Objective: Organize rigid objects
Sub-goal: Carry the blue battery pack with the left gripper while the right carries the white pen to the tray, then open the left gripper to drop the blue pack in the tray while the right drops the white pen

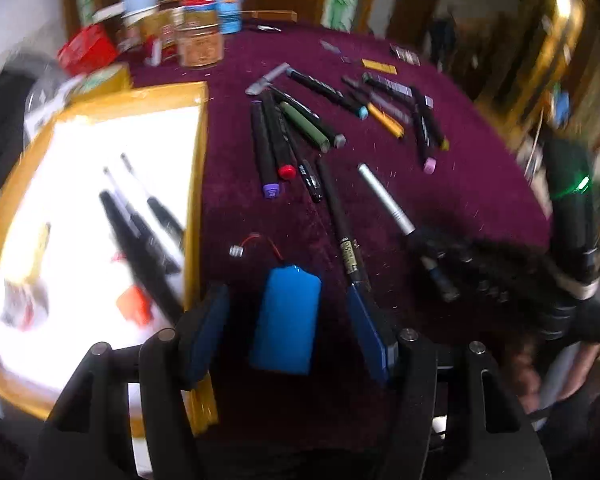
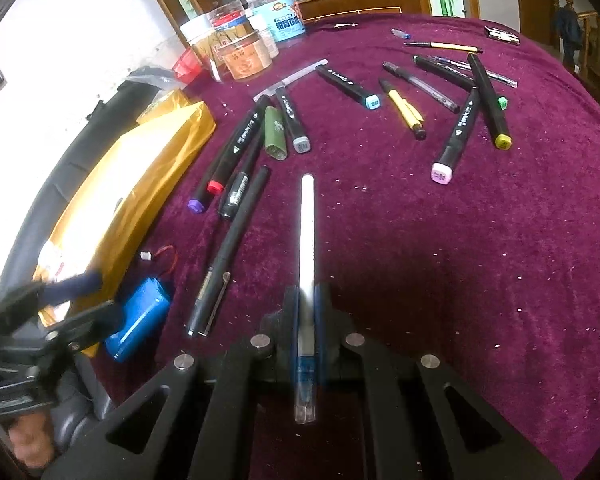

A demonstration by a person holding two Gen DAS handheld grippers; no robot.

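Through the left wrist camera, the left gripper [image 1: 288, 320] hung over the purple cloth [image 1: 440, 208] with its jaws standing apart. A blue battery pack [image 1: 286, 318] lay on the cloth between the two pads, touching neither, its red wire running away toward a small white plug [image 1: 238, 251]. To the left sat a yellow-rimmed box [image 1: 198, 160] with a white floor, holding several black pens [image 1: 140, 236], blurred. Just right of the battery a long black pen [image 1: 340, 220] stretched away, and beyond it a cluster of markers [image 1: 276, 148] lay close together. At the right, the right gripper [image 1: 424, 248] appeared, closed on a silver pen [image 1: 384, 198]. Jars [image 1: 200, 36] stood at the far left of the table.

Through the right wrist camera, the right gripper [image 2: 306, 300] was clamped on the silver pen [image 2: 307, 240], which ran straight away from the camera, its clear blue-tinted end back between the fingers. At the near left, the left gripper [image 2: 96, 300] stood spread over the near end of the blue battery pack [image 2: 138, 322], beside the yellow box [image 2: 140, 184]. The long black pen [image 2: 232, 248] lay just right of the battery. Farther off, markers [image 2: 472, 120] and a yellow pen [image 2: 406, 110] were scattered over the cloth [image 2: 460, 280], with jars [image 2: 244, 52] at the far edge.
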